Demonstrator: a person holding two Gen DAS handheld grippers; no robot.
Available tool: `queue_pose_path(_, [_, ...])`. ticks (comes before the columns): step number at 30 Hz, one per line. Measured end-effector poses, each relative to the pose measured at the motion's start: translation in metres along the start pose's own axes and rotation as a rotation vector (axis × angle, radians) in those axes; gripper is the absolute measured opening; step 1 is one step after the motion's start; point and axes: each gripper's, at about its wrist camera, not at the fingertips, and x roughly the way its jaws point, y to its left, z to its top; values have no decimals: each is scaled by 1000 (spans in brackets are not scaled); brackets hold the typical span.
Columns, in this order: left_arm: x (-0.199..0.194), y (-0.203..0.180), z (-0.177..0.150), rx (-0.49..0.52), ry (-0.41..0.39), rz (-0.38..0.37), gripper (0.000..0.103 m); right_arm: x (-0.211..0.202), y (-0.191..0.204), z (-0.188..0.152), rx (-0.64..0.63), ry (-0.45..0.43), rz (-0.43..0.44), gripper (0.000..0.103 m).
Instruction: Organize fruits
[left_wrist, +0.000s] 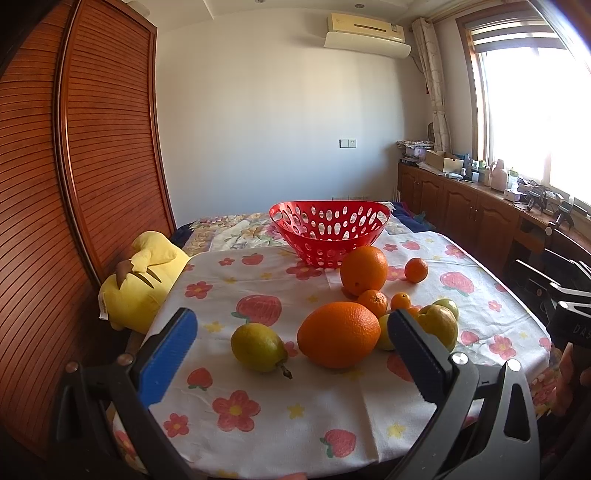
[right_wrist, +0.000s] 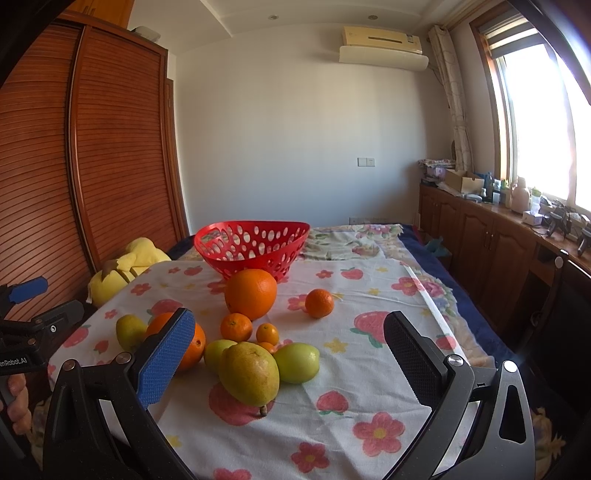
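A red perforated basket (left_wrist: 329, 232) (right_wrist: 252, 244) stands empty at the far side of the floral cloth. In front of it lie two big oranges (left_wrist: 338, 339) (right_wrist: 250, 293), several small mandarins (left_wrist: 416, 270) (right_wrist: 319, 302), yellow-green pears (left_wrist: 258, 347) (right_wrist: 248, 373) and green apples (right_wrist: 296, 362). My left gripper (left_wrist: 291, 350) is open, low over the near edge, with a pear and a big orange between its fingers' line of sight. My right gripper (right_wrist: 288, 354) is open too, facing the near pear and apples. Neither holds anything.
A yellow plush toy (left_wrist: 138, 284) (right_wrist: 122, 266) lies at the table's left edge beside a wooden slatted wardrobe (left_wrist: 74, 147). Wooden cabinets (right_wrist: 491, 240) with clutter run along the right under the window. A hand (right_wrist: 16, 402) holds the other gripper's handle.
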Motion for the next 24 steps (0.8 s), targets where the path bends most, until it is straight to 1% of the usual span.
queue_pose_path(1, [-1,1,0,0,0,0,103,-2,-3,7,0,0,1,103])
queue_pose_path(3, [0,0,0,-1,0,-1,103,-2,-3,8,0,0,1,103])
queue_pose_path(8, [0,0,0,-1,3,-3,103,-4,-2,8,-1,4,4,103])
queue_pose_path(12, [3,5,-1,-6,14,-7,103,2,3,1,-4,15,23,103])
queue_pose_path(24, [33,22,-17,-21,71,-29,103,37,1,-12,-26,101,95,103])
